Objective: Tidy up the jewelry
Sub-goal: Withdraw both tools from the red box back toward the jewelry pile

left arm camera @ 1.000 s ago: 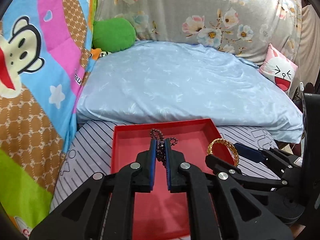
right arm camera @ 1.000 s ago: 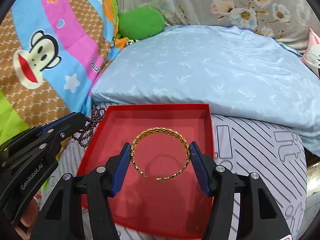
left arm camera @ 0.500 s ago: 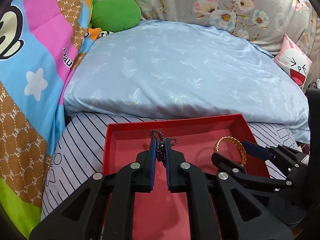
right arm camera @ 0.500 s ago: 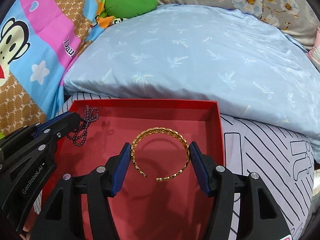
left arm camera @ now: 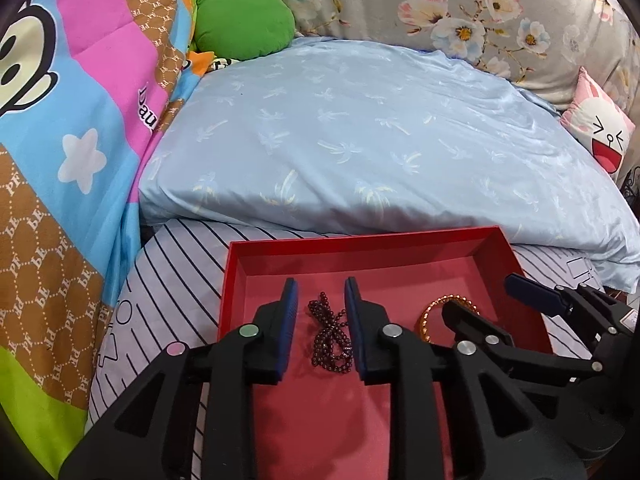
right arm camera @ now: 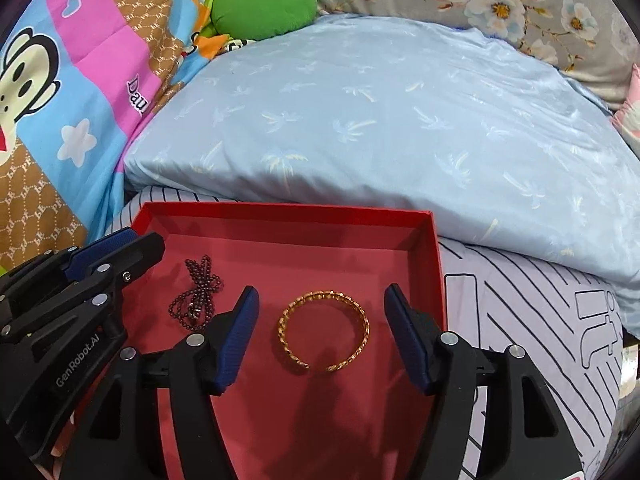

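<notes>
1. Now the release step is in hand: the left gripper [left arm camera: 320, 304] is opening, its fingers spread either side of the bead necklace [left arm camera: 330, 338], which lies loose on the floor of the red box [right arm camera: 288, 216].
2. The right gripper [right arm camera: 320, 332] is opening too, its pads clear of the gold bangle [right arm camera: 324, 330] lying flat in the box.
3. Next, I judge, both must lift straight out without snagging either piece.
4. A second ago both pieces were pinched and held above the box.
</notes>
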{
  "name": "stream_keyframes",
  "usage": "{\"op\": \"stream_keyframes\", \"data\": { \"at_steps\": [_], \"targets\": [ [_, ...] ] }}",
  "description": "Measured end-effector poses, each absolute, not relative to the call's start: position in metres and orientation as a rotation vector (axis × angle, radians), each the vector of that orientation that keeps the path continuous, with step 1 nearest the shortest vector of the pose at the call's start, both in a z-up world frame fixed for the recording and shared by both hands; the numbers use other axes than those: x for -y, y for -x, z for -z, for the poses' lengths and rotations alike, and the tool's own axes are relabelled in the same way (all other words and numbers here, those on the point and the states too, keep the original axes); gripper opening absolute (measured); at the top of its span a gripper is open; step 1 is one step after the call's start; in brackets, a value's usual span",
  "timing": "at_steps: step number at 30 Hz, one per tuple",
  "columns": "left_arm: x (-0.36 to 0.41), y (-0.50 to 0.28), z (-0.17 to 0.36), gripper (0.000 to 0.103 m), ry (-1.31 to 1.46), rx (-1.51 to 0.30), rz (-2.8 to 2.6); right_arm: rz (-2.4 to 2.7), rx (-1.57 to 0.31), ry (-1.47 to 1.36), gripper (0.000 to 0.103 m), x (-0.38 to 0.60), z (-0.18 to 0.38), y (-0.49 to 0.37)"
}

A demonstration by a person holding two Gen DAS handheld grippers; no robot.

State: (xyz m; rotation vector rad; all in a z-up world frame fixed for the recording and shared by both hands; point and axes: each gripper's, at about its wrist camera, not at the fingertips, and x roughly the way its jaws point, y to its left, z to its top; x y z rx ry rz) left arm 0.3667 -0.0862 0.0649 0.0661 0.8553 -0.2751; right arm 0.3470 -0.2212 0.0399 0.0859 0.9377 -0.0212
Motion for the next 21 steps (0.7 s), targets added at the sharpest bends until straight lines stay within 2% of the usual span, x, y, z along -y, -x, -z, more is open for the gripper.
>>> {"op": "stream_keyframes", "data": {
  "at_steps": [12,21],
  "targets": [
    [0.059,-0.304,-0.115,0.041,-0.055,-0.78,0.28,0.008,-0.84,-0.107,0.064,0.22,-0.091,-0.272],
    [0.037,-0.217,-0.124,0.043,-0.06,-0.76,0.295,0.012,-0.806,-0.069,0.065,0.206,-0.103,-0.175]
  ]
}}
